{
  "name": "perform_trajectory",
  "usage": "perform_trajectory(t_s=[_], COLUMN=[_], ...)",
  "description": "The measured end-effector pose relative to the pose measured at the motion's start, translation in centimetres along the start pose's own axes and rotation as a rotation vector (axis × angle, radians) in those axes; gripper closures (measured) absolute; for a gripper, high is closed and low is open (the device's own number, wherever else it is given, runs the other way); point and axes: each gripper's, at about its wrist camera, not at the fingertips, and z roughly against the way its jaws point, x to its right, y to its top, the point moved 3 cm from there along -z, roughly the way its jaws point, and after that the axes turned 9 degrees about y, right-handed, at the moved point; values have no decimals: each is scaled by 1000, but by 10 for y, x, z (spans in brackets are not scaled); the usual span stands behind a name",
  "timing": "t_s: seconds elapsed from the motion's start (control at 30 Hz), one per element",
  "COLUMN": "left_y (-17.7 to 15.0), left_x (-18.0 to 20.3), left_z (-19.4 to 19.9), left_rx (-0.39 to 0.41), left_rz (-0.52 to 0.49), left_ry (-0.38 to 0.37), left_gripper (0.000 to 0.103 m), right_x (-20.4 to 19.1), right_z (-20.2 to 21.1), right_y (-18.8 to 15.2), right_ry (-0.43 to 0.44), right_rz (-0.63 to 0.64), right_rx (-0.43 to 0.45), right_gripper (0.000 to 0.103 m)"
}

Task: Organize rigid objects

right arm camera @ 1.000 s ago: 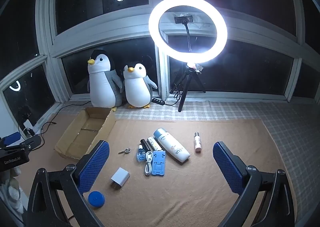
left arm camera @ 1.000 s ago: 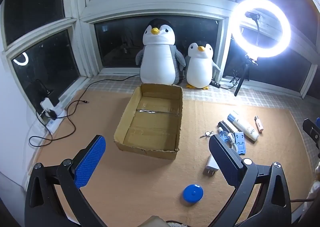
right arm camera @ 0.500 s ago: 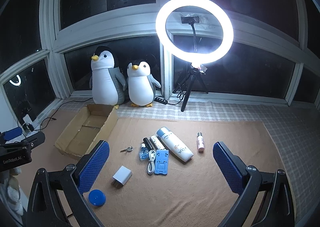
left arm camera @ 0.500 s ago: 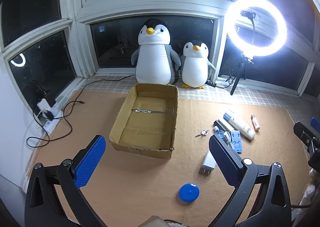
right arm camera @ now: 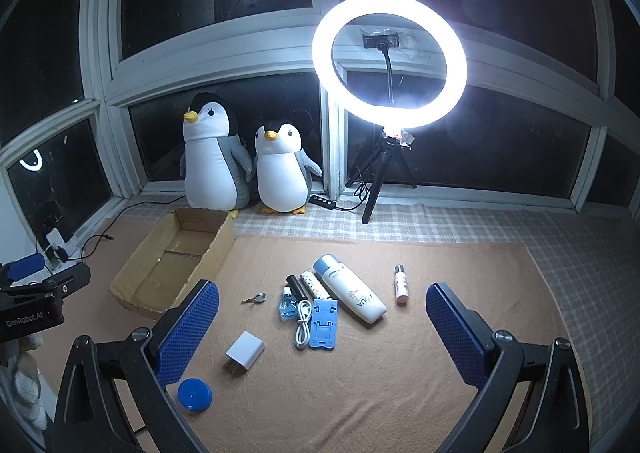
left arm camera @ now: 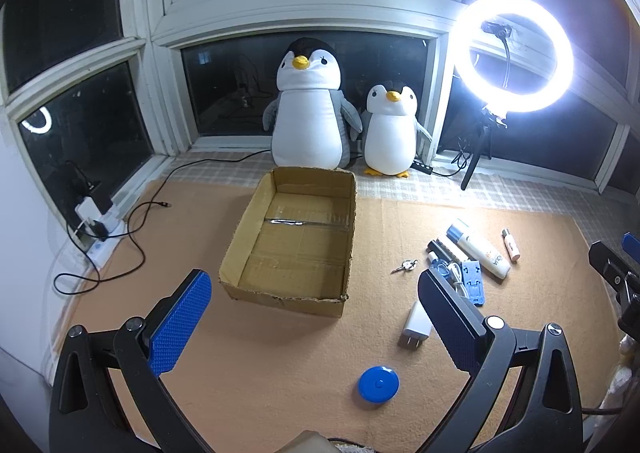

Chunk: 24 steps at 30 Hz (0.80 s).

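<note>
An empty cardboard box (left arm camera: 248,253) (right arm camera: 216,241) sits on the orange mat. To its right lie a white charger plug (left arm camera: 416,323) (right arm camera: 245,351), a round blue disc (left arm camera: 378,383) (right arm camera: 194,394), a key (left arm camera: 405,265) (right arm camera: 256,298), a blue phone stand (left arm camera: 472,281) (right arm camera: 323,323), a white cable (right arm camera: 303,323), a small blue bottle (right arm camera: 287,305), a black tube (right arm camera: 297,287), a white lotion bottle (left arm camera: 480,249) (right arm camera: 352,293) and a small pink bottle (left arm camera: 510,244) (right arm camera: 401,284). My left gripper (left arm camera: 314,317) hovers open before the box. My right gripper (right arm camera: 322,331) hovers open above the items.
Two plush penguins (left arm camera: 312,109) (right arm camera: 280,169) stand behind the box by the window. A lit ring light on a tripod (left arm camera: 518,53) (right arm camera: 389,61) stands at the back right. A power strip with black cables (left arm camera: 96,229) lies at the left.
Both views have shifted slightly; the scene sits a little lower and further off in each. No object on the mat has moved, and both grippers stay open.
</note>
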Motion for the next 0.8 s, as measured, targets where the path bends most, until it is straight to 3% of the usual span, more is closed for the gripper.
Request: perform_trajectory(t_s=[0.8], left_y=[0], left_x=[0], left_z=[0], left_rx=[-1], left_rz=[-1], left_ry=[0], left_gripper=[0], right_x=[0], right_z=[0], right_y=[2], right_ry=[-4], right_rz=[2], right_rx=[-2], right_gripper=[0])
